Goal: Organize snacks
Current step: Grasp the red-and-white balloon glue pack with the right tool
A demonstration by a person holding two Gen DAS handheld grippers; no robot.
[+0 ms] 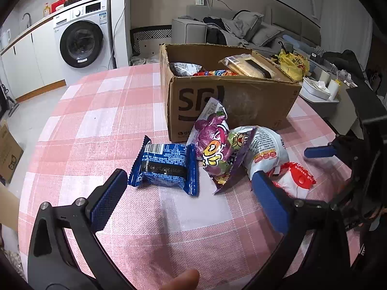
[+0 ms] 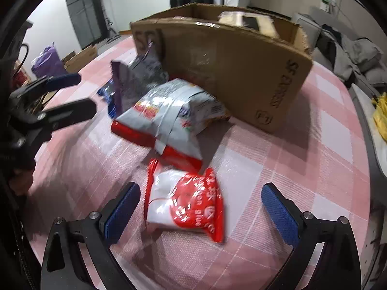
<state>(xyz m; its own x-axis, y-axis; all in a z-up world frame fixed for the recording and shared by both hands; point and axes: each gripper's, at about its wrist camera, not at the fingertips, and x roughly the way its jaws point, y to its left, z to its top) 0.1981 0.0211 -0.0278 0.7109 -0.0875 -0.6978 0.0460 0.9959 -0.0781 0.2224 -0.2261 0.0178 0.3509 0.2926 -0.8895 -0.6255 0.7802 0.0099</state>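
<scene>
A brown cardboard box (image 1: pixel 232 101) stands on the pink checked tablecloth (image 1: pixel 108 111) and holds several snack packs. In front of it lie a blue pack (image 1: pixel 167 166), a purple pack (image 1: pixel 215 147), a white and grey bag (image 1: pixel 266 145) and a small red and white pack (image 1: pixel 297 178). My left gripper (image 1: pixel 188 181) is open and empty, just short of the blue pack. My right gripper (image 2: pixel 200 193) is open, its fingers on either side of the red and white pack (image 2: pixel 186 203). The box (image 2: pixel 229 65) and the white and grey bag (image 2: pixel 174 111) lie beyond it.
A washing machine (image 1: pixel 82 38) and cabinets stand at the back left, a sofa with clothes (image 1: pixel 237 29) behind the box. A yellow bag (image 1: pixel 292 65) and a white dish (image 1: pixel 314 89) sit to the box's right. The left gripper (image 2: pixel 70 96) shows in the right wrist view.
</scene>
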